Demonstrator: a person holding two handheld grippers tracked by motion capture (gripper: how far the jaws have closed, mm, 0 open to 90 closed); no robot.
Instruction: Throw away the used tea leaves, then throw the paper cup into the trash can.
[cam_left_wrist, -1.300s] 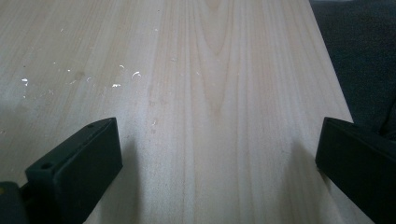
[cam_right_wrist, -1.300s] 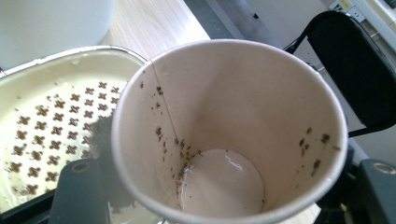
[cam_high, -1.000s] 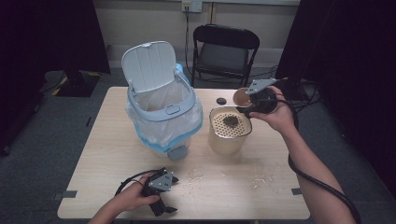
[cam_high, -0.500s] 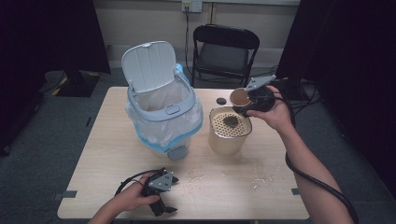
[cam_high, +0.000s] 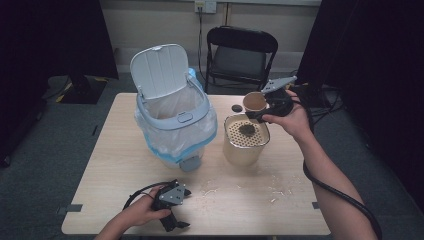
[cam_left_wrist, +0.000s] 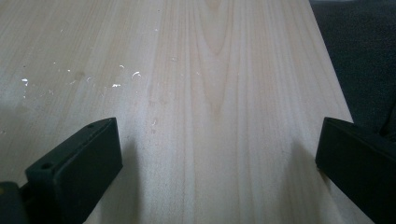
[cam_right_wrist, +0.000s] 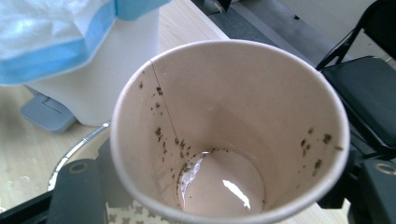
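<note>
Wooden table (cam_high: 115, 165) takes up most of the high view, with a folding chair (cam_high: 239, 52) pushed in at its far edge. Biggest thing on it is the bin (cam_high: 172, 117), white lid flipped up, clear liner with a blue band bunched round the rim, pedal facing the near side. Just right of the bin sits a cream pot (cam_high: 245, 145) with a perforated strainer top, and there's a dark clump of wet bits lying on that strainer. The right gripper (cam_high: 260, 111) is up over the pot's far rim and it's clamped on a paper cup (cam_high: 254, 101), jaws spread wide on either side of the cup wall, cup tipped over toward the bin. In the right gripper view the cup (cam_right_wrist: 229, 135) has a little liquid pooled at the bottom and dark flecks stuck up the inside. The left gripper (cam_high: 176, 210) rests on the table by the near edge, jaws wide apart with nothing but bare wood between them. Small dark cap (cam_high: 236, 108) lies behind the pot, and pale crumbs (cam_high: 212, 190) are scattered in front
</note>
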